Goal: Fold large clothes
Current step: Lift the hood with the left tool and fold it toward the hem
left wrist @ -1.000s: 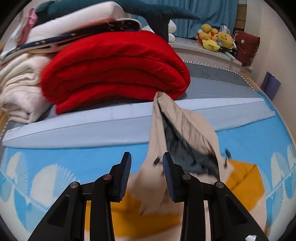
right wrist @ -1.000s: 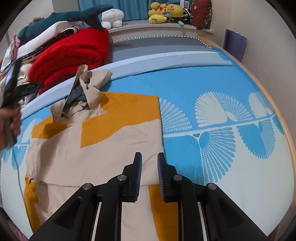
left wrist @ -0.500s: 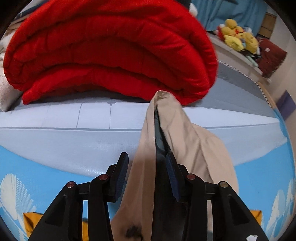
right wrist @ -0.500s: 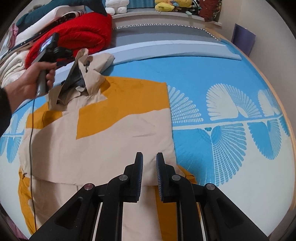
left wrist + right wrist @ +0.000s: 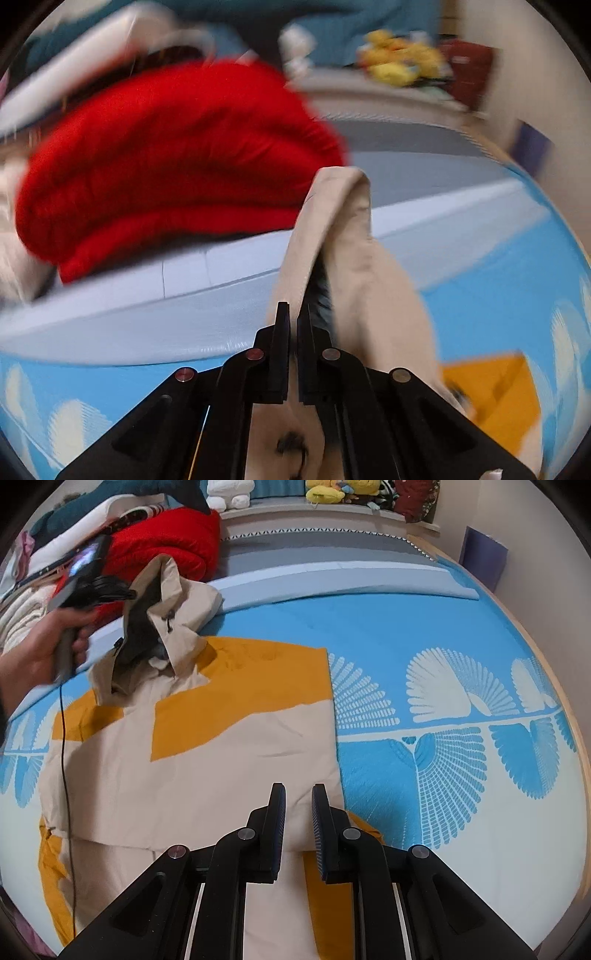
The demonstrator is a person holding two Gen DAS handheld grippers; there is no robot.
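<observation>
My left claw [image 5: 293, 314] has just snapped closed, pinching the jacket's [image 5: 207, 760] soft beige hood [image 5: 343, 240]; my right claw [image 5: 298, 797] hovers slightly parted, empty.

The jacket [image 5: 229, 760] is a thin woven cloth, matt beige with mustard panels, lightly creased; its hood [image 5: 347, 236] at the centre of the left wrist view shows a darker, fuzzier grey lining. Under it the bedspread [image 5: 424, 635] is a smooth matt printed cotton in blue and white. At upper left of both views the red blanket [image 5: 177, 155] looks thick, plush and ribbed. The left gripper [image 5: 292, 354] and right gripper [image 5: 298, 830] are matt black plastic with small shiny metal pivot pins; the right one's fingers [image 5: 317, 819] carry finely ridged blue rubbery pads. The soft toys [image 5: 332, 491] at the top edge look fleecy.
</observation>
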